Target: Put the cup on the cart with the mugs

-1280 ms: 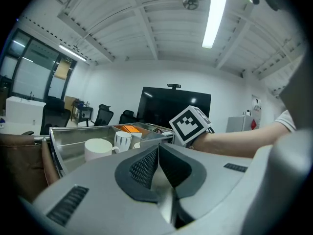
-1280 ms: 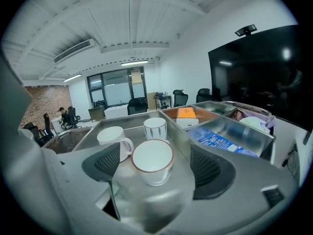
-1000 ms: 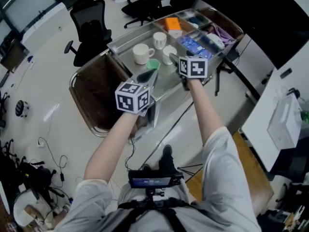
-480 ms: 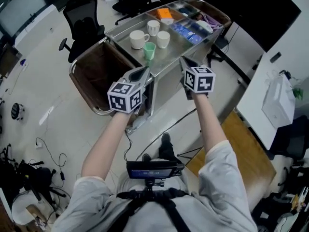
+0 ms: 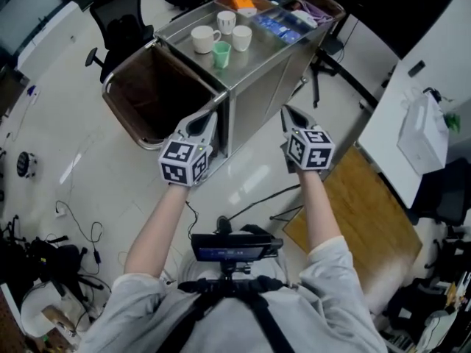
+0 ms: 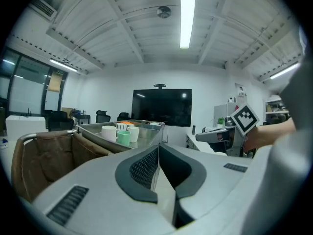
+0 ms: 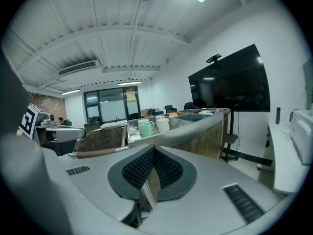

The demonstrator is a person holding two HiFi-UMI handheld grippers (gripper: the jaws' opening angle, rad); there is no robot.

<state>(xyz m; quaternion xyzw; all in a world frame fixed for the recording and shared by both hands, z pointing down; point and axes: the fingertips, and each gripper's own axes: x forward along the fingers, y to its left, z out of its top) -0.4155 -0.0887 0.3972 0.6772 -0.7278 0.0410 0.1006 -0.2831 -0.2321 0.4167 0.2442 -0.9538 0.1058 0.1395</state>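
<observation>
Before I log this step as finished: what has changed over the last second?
Both the left gripper and the right gripper drew back from the cart and now hang off its near side. The right gripper's jaws, open a second ago, are shut on nothing. The green cup stayed upright on the cart beside the three white mugs.

An open-plan office is shown: black swivel chairs [image 5: 121, 28] are seen at the upper left of the head view, and a large dark wall screen [image 6: 161, 106] is mounted at the centre of the left gripper view, under a long ceiling strip light [image 6: 186, 13]. Glazed partitions [image 7: 110, 109] are seen left of centre in the right gripper view, and a tangle of cables [image 5: 40, 259] is spread over the pale polished floor [image 5: 250, 175] at the lower left of the head view.
</observation>
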